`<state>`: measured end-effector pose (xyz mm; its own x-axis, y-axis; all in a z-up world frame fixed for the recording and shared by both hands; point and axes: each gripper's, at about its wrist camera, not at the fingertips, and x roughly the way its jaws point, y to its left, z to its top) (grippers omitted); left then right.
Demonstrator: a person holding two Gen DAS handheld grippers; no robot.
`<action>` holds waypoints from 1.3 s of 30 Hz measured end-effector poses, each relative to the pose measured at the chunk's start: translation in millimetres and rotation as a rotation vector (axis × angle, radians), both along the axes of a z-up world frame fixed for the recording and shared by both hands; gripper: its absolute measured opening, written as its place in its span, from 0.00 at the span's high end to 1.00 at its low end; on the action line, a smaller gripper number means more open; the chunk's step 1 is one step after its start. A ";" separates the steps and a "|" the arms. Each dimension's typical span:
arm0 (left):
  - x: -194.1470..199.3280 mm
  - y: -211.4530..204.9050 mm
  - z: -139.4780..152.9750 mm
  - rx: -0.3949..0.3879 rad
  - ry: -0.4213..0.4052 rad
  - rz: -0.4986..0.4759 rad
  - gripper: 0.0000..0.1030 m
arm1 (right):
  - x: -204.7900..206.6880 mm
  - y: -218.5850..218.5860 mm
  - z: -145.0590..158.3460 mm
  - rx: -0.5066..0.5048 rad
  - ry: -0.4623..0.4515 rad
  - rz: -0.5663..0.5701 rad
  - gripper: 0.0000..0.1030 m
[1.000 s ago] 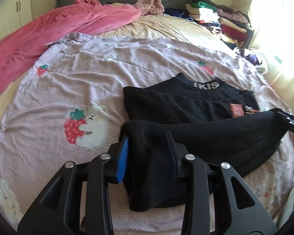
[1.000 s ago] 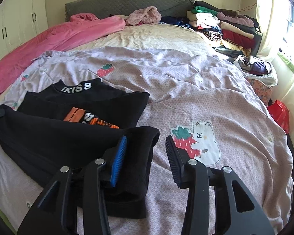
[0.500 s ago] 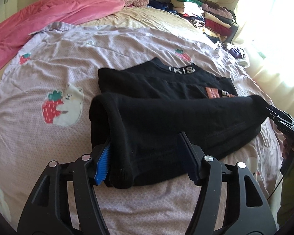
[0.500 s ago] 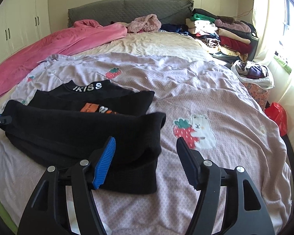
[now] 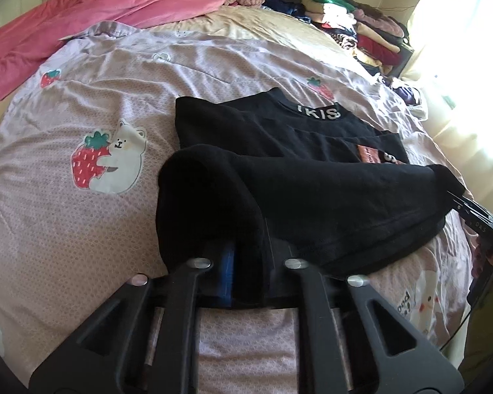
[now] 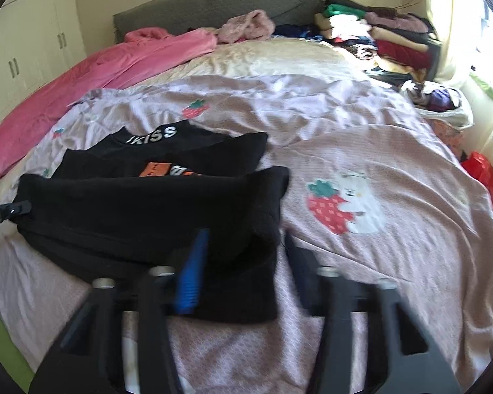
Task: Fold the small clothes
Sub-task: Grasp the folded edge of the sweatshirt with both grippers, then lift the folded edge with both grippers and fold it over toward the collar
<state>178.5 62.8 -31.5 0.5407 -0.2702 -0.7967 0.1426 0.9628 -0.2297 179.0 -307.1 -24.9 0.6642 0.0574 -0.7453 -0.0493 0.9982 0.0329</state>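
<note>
Black top half-folded on the bed.
Left gripper (image 5: 248, 269) clamps black top's (image 5: 312, 190) hem corner; right gripper (image 6: 243, 269) closing, other corner between its jaws. White bag (image 6: 457, 116) far right ahead holds clothes.

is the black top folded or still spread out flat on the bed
Partly folded. The black top has its lower part doubled up over the body, the collar lettering and orange patch still showing; the fold edge is raised, not laid flat.
</note>
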 end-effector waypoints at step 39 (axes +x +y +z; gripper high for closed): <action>52.0 37.5 34.8 -0.043 -0.079 0.027 0.77 | 55.5 22.2 31.5 -0.031 -0.062 0.153 0.57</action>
